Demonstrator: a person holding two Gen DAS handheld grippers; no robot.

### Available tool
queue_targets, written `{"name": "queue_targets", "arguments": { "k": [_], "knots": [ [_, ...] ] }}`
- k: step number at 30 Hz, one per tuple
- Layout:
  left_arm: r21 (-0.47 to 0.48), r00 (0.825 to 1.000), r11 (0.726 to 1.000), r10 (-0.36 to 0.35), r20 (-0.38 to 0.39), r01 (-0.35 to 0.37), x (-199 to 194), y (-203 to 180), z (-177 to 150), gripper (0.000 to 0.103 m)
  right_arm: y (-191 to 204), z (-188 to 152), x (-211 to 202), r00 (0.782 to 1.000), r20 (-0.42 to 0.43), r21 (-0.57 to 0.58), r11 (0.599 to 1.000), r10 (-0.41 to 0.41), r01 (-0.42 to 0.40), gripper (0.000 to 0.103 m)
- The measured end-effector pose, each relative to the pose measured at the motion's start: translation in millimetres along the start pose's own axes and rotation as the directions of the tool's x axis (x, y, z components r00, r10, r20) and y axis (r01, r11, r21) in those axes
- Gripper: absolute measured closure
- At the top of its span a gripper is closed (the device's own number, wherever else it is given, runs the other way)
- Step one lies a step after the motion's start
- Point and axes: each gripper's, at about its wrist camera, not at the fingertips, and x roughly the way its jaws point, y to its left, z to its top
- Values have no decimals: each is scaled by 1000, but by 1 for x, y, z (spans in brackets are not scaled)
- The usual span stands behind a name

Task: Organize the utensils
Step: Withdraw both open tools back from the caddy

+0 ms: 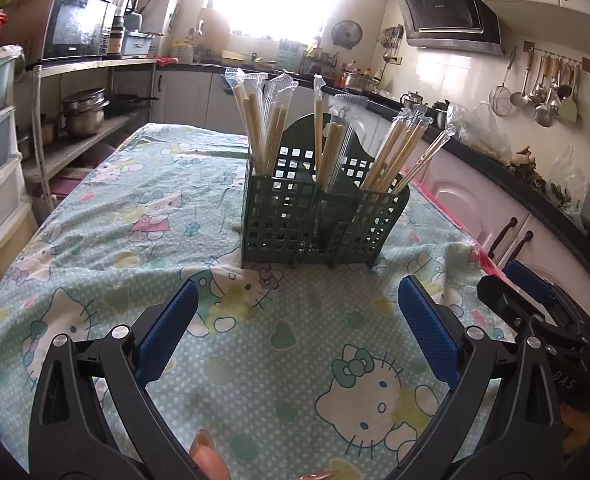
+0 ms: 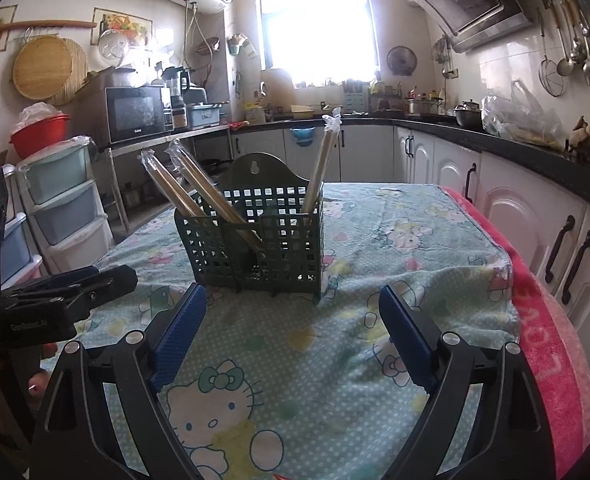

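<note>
A bright window (image 2: pixel 315 20) stands in the far wall and gives strong light. On the left a microwave (image 2: pixel 137 114) sits on a metal shelf, near plastic drawers (image 2: pixel 65 200). On the right, white cabinets (image 2: pixel 507 204) stand under a dark counter (image 2: pixel 535 152), with a range hood (image 2: pixel 471 4) above.

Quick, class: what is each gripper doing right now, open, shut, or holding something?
Left gripper: open, holding nothing.
Right gripper: open, holding nothing.
</note>
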Motion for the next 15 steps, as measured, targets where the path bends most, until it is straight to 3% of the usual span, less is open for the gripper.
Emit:
{"name": "queue_targets", "arguments": {
  "k": [15],
  "knots": [
    [30, 995, 999, -25, 99, 23, -11, -3, -14, 11, -3, -16, -14, 997, 80, 8, 1000, -14, 14, 9]
  ]
}}
